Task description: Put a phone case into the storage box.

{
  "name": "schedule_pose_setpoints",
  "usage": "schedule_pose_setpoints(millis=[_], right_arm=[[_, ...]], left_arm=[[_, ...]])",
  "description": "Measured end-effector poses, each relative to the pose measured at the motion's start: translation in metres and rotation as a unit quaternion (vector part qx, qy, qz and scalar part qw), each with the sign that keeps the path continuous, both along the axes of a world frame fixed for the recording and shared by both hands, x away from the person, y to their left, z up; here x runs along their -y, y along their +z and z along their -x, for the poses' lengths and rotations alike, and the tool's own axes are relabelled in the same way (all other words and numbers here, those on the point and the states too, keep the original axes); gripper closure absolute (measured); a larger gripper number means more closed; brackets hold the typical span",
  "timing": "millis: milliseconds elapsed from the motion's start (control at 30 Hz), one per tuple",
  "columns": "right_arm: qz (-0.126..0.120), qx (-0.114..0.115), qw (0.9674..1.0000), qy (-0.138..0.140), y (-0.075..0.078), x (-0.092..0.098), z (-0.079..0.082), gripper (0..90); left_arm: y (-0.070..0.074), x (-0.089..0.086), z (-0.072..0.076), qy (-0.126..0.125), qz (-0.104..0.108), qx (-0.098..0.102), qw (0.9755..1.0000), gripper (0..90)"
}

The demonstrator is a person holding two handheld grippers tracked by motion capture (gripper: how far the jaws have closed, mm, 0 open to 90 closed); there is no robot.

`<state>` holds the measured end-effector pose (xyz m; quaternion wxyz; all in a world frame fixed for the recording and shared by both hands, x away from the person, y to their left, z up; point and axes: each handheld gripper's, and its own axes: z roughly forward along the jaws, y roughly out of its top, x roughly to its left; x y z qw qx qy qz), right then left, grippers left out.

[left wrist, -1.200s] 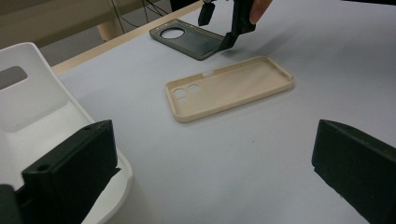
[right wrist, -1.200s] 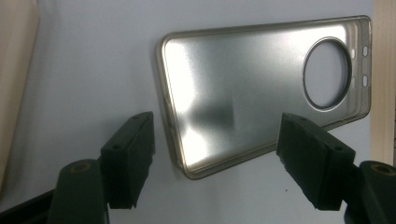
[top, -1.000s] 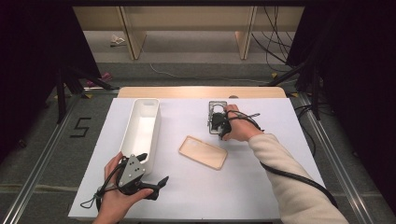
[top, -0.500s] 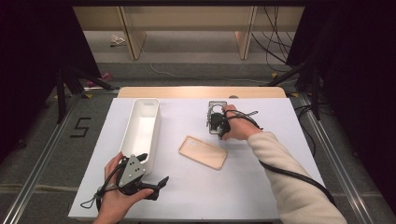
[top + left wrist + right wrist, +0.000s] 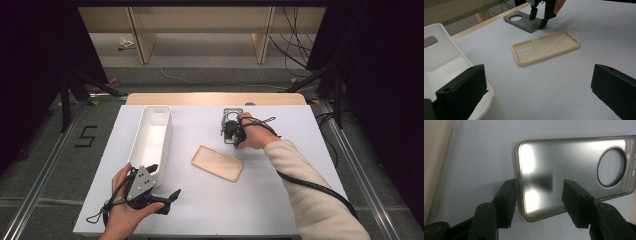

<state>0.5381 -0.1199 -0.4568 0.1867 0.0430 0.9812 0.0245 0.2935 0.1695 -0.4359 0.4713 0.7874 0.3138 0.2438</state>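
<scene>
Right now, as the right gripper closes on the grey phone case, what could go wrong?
1. The right gripper has just been closing, one jaw outside the rim of the grey phone case, one on its floor. Only a thin wall is between the jaws, so it may slip.
2. The case lies flat on the table; it could slide instead of lifting.
3. The beige case lies close by and could be bumped.

I am looking along my left gripper (image 5: 537, 92), whose two black jaws are standing wide apart with nothing between them above the pale table top (image 5: 554, 82). A white plastic bin (image 5: 444, 62) is sitting at the left by one jaw, and a beige phone case (image 5: 546, 47) is lying open side up ahead. Beyond it, my right gripper (image 5: 538, 18) is reaching down onto the near end of a dark grey phone case (image 5: 522, 21), one jaw inside the shell and one at its edge.
</scene>
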Motion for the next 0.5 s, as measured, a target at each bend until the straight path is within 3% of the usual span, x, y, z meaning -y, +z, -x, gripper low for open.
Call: schedule_pose_setpoints(millis=[267, 367, 500], right_arm=[[-0.003, -0.016, 0.9998, 0.008, -0.0007, -0.0007, 0.0011, 60.8], [0.013, -0.024, 0.9995, 0.014, 0.0003, -0.0030, 0.0030, 66.6], [0.015, -0.030, 0.9992, 0.023, -0.0007, -0.0041, 0.0038, 72.1]], left_arm=[[0.0001, 0.0004, 0.0003, -0.001, 0.002, -0.001, 1.0000, 0.0], [0.0001, 0.0005, 0.0005, -0.001, 0.002, -0.001, 1.0000, 0.0], [0.0003, 0.0005, 0.0007, -0.001, 0.002, 0.000, 1.0000, 0.0]])
